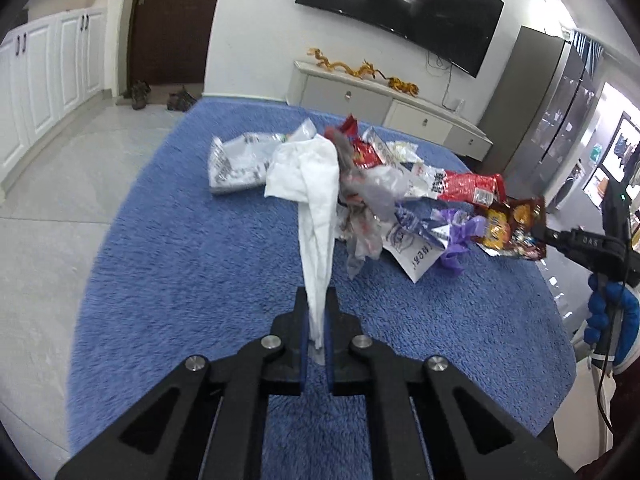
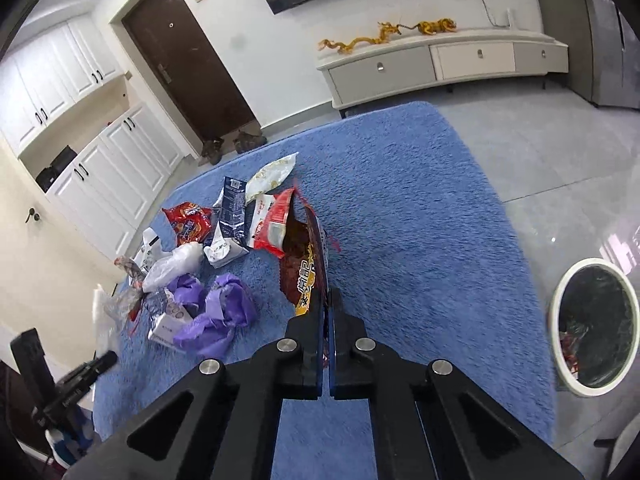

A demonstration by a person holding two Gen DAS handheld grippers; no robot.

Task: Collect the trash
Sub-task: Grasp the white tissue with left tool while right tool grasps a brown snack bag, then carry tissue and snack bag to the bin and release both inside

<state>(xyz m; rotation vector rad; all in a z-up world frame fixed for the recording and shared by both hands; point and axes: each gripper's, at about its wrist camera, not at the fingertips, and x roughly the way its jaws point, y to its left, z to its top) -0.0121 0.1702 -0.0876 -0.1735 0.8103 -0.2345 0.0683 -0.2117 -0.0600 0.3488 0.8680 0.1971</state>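
Observation:
My left gripper (image 1: 317, 300) is shut on a white tissue (image 1: 310, 184) that hangs up and away from the fingers, above the blue rug (image 1: 180, 280). My right gripper (image 2: 329, 300) is shut on a dark brown snack bag (image 2: 302, 268); in the left wrist view that bag (image 1: 516, 228) hangs from the right gripper (image 1: 538, 234) at the right edge. A heap of wrappers lies on the rug: a red packet (image 1: 468, 188), a purple bag (image 2: 224, 312), a blue carton (image 2: 231, 208) and a clear plastic bag (image 1: 236, 164).
A white-rimmed bin (image 2: 596, 322) with a black liner stands on the tiled floor right of the rug. A low TV cabinet (image 2: 440, 64) runs along the far wall. White cupboards (image 2: 104, 184) and a brown door (image 2: 192, 64) are at the left.

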